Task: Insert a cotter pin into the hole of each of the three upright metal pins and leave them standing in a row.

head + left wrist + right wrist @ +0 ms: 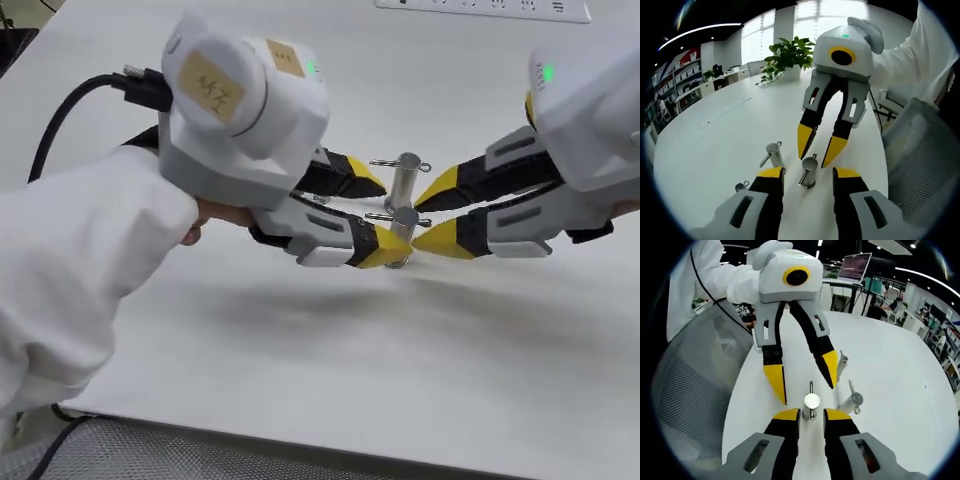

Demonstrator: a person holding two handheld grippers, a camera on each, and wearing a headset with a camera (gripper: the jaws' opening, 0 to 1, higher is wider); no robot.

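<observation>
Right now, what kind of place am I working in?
Probably an open-plan office: a potted plant by large windows, a monitor in the background, and a mesh office chair beside the white table.

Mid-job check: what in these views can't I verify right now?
- Left gripper view: the end pin is half behind the left gripper's jaw, so whether it's pinned is unclear.
- Head view: the near pin's lower part is behind that gripper's tip, so contact is unclear.
- Right gripper view: the same end pin is partly behind the left gripper's jaw.

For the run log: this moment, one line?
left gripper open | right gripper open | both flank near metal pin | cotter pin inserted
</observation>
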